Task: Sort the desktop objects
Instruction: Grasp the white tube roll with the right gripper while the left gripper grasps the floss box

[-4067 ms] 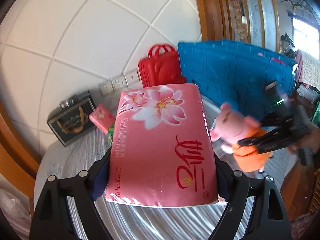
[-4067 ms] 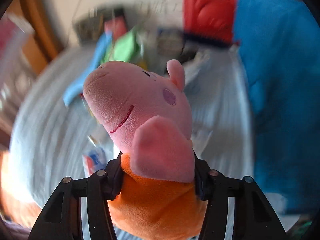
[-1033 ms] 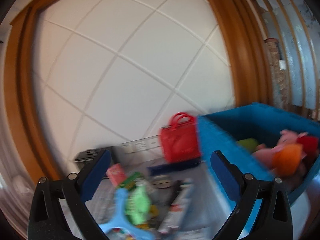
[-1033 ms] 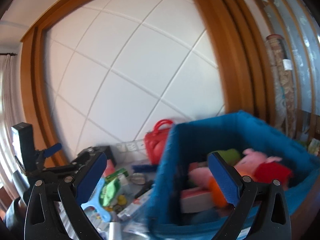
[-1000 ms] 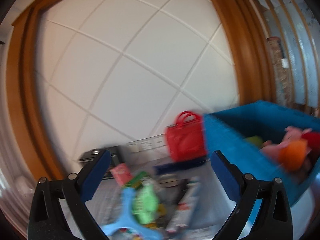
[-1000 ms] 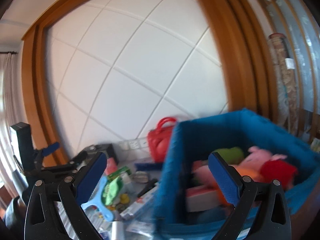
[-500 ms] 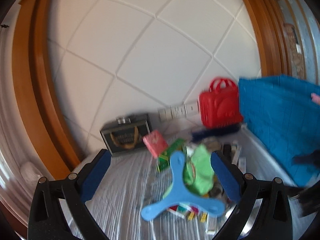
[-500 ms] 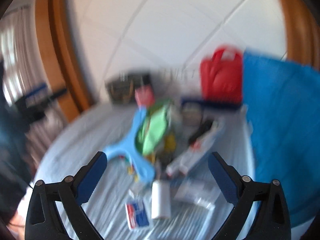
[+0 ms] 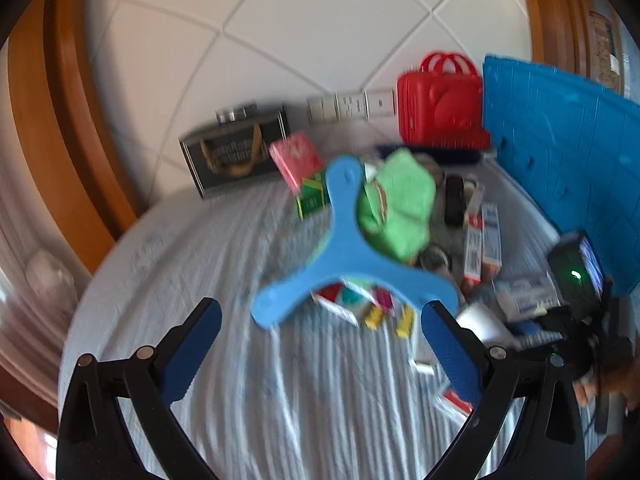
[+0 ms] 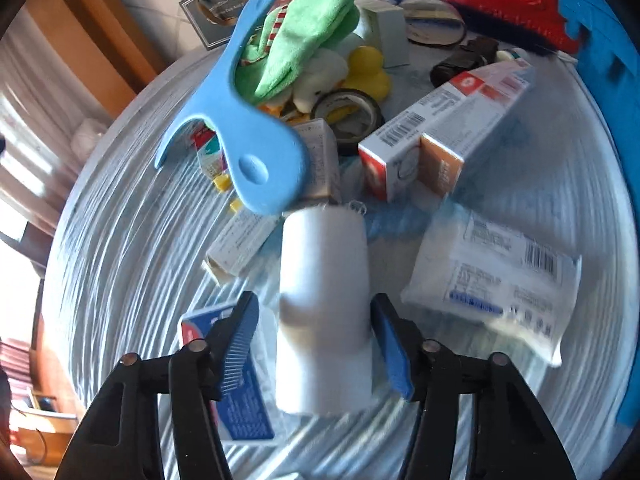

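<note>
A pile of small objects lies on the striped grey cloth [image 9: 224,264]. A blue three-armed boomerang [image 9: 348,256] rests on a green plush toy [image 9: 400,208]; both also show in the right wrist view, the boomerang [image 10: 240,120] and the plush [image 10: 304,36]. My left gripper [image 9: 320,344] is open and empty, just short of the boomerang. My right gripper [image 10: 316,328] is open, its jaws on either side of a white cylinder [image 10: 324,300] that lies on the cloth, with small gaps. The right gripper's body shows in the left wrist view [image 9: 580,320].
A blue bin [image 9: 568,152] stands at the right, a red toy case [image 9: 440,108] and a dark gift bag [image 9: 236,152] by the tiled wall. Toothpaste boxes [image 10: 448,128], a white packet [image 10: 496,280], a tape roll [image 10: 348,116], a yellow duck [image 10: 368,72] and a blue-white box [image 10: 236,384] lie around.
Both grippers have swung away from the blue bin and come down over the pile. The right gripper has dropped low and narrowed around the white cylinder. The left gripper has neared the boomerang.
</note>
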The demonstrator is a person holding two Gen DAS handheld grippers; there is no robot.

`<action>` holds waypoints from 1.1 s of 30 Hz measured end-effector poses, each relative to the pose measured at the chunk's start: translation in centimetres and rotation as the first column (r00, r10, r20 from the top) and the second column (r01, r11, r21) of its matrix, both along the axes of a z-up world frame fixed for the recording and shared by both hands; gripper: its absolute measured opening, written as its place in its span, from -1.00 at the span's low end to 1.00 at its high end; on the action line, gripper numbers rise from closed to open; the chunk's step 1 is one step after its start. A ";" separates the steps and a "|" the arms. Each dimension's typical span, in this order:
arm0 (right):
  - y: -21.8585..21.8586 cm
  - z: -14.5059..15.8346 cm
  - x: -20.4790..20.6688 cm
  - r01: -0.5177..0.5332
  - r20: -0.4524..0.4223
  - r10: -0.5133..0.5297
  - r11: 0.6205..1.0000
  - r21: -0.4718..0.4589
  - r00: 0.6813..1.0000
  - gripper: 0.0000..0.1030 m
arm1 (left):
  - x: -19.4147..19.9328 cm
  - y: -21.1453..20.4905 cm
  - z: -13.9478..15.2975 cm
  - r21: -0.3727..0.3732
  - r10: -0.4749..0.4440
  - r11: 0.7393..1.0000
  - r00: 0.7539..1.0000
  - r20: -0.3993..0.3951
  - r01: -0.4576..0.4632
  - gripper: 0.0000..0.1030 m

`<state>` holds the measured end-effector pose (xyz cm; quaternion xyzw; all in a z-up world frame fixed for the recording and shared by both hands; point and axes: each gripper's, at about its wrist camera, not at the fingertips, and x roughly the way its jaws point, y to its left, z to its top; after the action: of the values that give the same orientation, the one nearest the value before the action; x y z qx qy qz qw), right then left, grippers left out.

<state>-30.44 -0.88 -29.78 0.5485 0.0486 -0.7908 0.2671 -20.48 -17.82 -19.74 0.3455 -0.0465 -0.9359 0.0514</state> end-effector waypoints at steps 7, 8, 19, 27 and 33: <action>2.6 2.0 -0.1 -0.053 -0.034 0.052 0.999 -0.010 0.998 -0.12 | 0.4 4.6 -5.7 0.113 0.033 0.992 0.988 0.153 -0.051 0.97; 3.6 3.0 -0.2 -0.048 -0.038 0.047 0.998 -0.031 0.998 -0.12 | 0.4 5.2 -6.2 0.123 0.037 0.991 0.986 0.163 -0.057 0.97; 10.8 10.0 1.1 -0.099 -0.115 0.090 0.992 -0.078 0.989 -0.12 | -1.1 9.7 -12.2 0.204 0.150 0.955 0.945 0.290 -0.214 0.94; 10.1 7.0 2.9 -0.072 -0.095 0.062 0.992 -0.102 0.994 -0.12 | -1.5 9.8 -13.7 0.191 0.045 0.976 0.952 0.302 -0.107 0.18; 9.9 8.8 4.4 -0.042 -0.161 0.024 0.994 -0.106 0.987 -0.12 | -0.8 9.1 -9.5 0.144 -0.028 0.990 0.975 0.221 -0.004 0.18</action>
<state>-26.09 9.04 -20.94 0.4674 0.0357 -0.8291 0.3049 -21.23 -8.70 -29.29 0.4507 0.0136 -0.8925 0.0154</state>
